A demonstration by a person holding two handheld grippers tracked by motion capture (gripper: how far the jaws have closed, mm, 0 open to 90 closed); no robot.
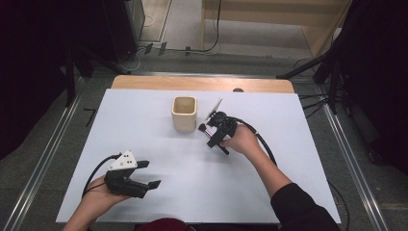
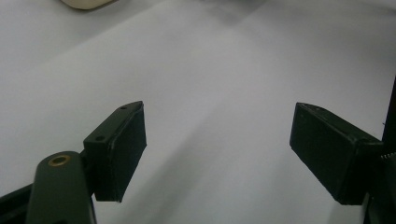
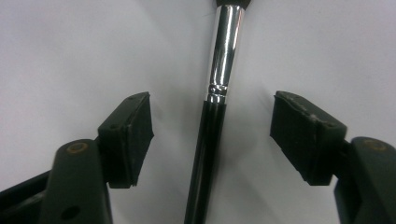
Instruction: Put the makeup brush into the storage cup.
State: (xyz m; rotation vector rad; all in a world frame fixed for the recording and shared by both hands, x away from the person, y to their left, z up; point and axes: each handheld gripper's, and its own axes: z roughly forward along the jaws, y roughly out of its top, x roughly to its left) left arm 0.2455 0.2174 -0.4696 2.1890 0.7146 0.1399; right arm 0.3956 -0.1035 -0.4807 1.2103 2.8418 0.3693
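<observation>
A make-up brush (image 1: pixel 204 128) with a black handle and a shiny silver ferrule (image 3: pixel 225 46) lies flat on the white table cover (image 1: pixel 269 192), just right of a square beige cup (image 1: pixel 184 113). My right gripper (image 1: pixel 213 139) points down over the brush. In the right gripper view, that gripper (image 3: pixel 212 126) stands open with the handle lying lengthwise between its jaws, and neither pad (image 3: pixel 133 135) touches it. My left gripper (image 1: pixel 150 174) rests low at the near left, open, with only bare cover between its jaws (image 2: pixel 217 140).
The beige cup stands upright at the middle back, and its base edge (image 2: pixel 86 3) shows in the left gripper view. A wooden table edge (image 1: pixel 202 84) runs behind the cover. Black cables trail from both grippers, and dark stands flank the table.
</observation>
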